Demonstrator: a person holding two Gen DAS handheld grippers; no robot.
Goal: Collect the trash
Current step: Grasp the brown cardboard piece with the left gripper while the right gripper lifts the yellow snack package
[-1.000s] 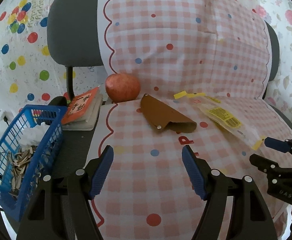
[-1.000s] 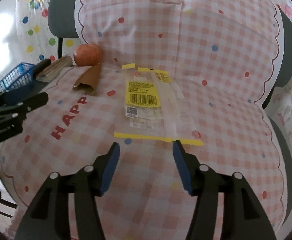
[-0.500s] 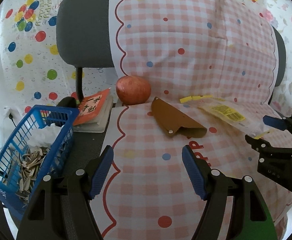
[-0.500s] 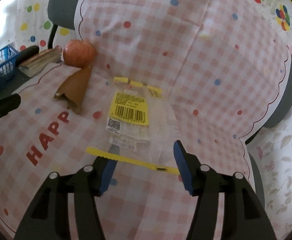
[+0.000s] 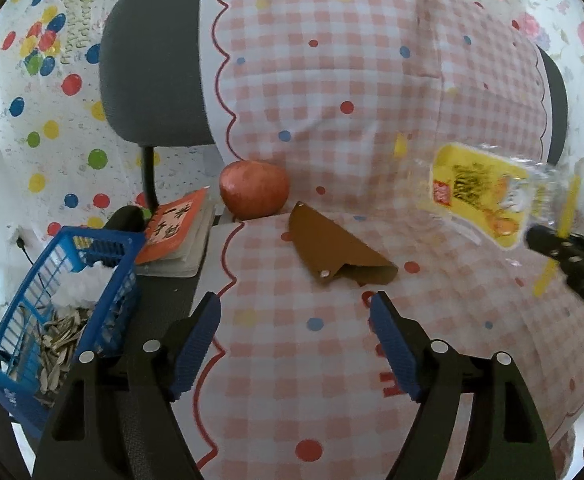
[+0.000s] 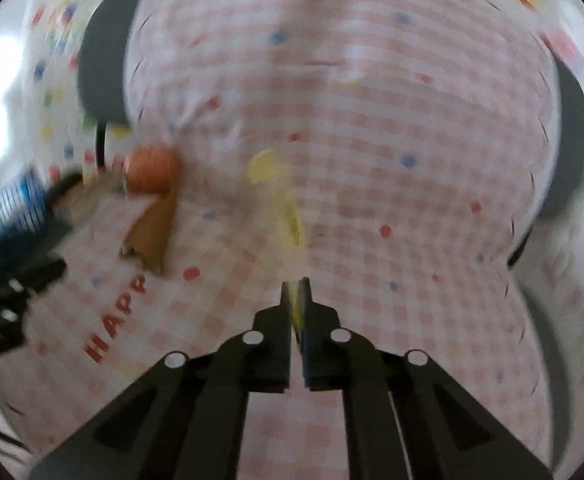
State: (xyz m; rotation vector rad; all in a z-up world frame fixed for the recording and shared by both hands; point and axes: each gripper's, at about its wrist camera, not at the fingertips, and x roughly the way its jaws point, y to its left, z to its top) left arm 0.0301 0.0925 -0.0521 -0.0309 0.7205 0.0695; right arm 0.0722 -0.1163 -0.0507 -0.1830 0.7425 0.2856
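Note:
A clear plastic wrapper (image 5: pixel 480 196) with a yellow label hangs in the air above the chair seat, pinched at its yellow edge by my right gripper (image 5: pixel 532 236). In the blurred right wrist view that gripper (image 6: pixel 296 284) is shut on the wrapper (image 6: pixel 287 212), which trails away from it. My left gripper (image 5: pixel 292 304) hovers over the checked seat cloth; its jaws are opening and nothing is between them. A blue basket (image 5: pixel 91 240) at the left holds seed shells (image 5: pixel 59 344) and white tissue.
A red apple (image 5: pixel 253 190), a brown folded pouch (image 5: pixel 340 252) and an orange booklet (image 5: pixel 175 224) lie on the seat near the chair back. The pink checked cloth (image 5: pixel 312 380) covers the grey chair. A person's hand shows at the right edge.
My right gripper closed on the wrapper's yellow edge and lifted it off the seat. The left gripper stayed in place and its jaws spread slightly.

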